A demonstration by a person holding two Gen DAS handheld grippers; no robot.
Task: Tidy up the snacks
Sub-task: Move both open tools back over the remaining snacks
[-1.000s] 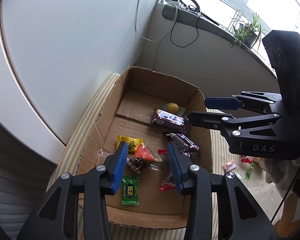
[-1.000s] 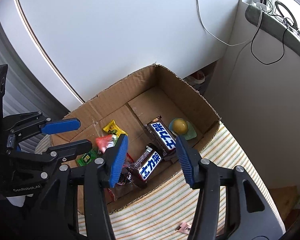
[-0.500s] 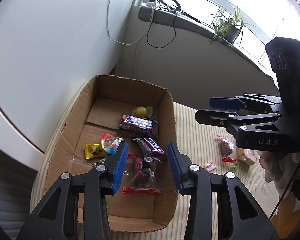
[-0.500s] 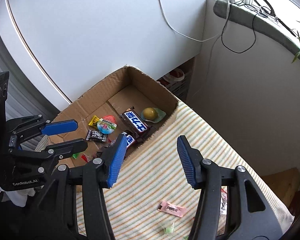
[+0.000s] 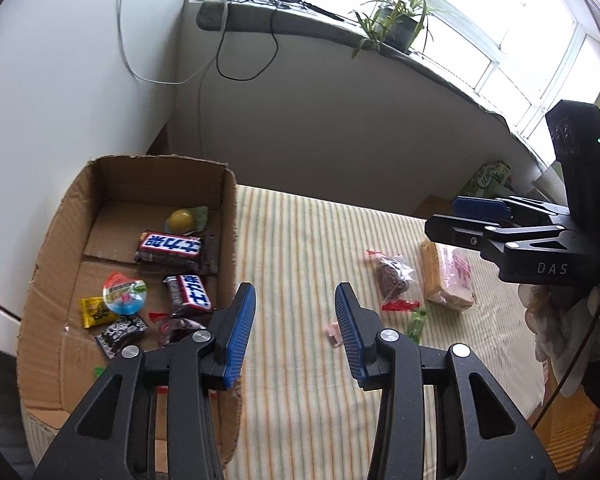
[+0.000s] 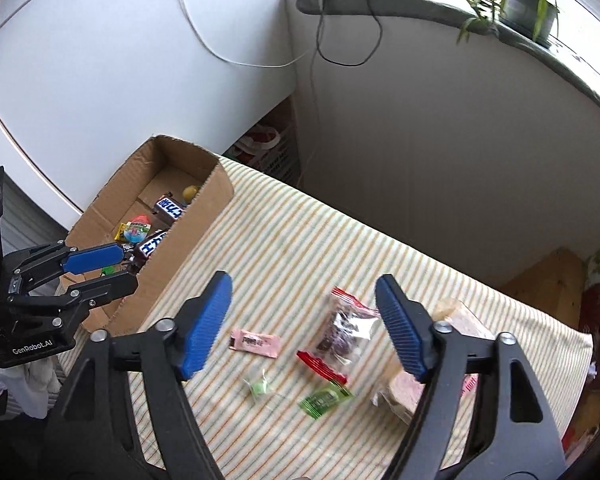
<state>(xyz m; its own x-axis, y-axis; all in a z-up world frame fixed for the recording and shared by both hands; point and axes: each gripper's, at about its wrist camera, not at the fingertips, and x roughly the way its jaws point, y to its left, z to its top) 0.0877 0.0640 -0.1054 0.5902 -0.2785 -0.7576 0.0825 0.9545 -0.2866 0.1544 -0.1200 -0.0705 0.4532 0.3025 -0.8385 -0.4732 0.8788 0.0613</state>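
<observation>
A cardboard box (image 5: 228,216) (image 6: 204,200) on the striped cloth holds several snacks, among them two dark chocolate bars (image 5: 168,246) and a yellow jelly cup (image 5: 181,219). Loose on the cloth lie a clear bag with a brown cake (image 6: 346,328) (image 5: 394,280), a pink candy (image 6: 254,342), a green candy (image 6: 324,398), a small clear green sweet (image 6: 257,388) and a wrapped biscuit pack (image 5: 446,276). My left gripper (image 5: 296,330) is open and empty by the box's right wall. My right gripper (image 6: 304,322) is open and empty above the loose snacks.
The striped cloth (image 6: 300,248) covers the table against a grey wall. A windowsill with cables and a potted plant (image 5: 396,20) runs above. A white panel (image 5: 60,60) stands behind the box. A wooden floor (image 6: 548,272) shows beyond the table's right edge.
Both grippers have swung right, away from above the box and over the cloth. The loose snacks have come into view. Both stay open and empty.
</observation>
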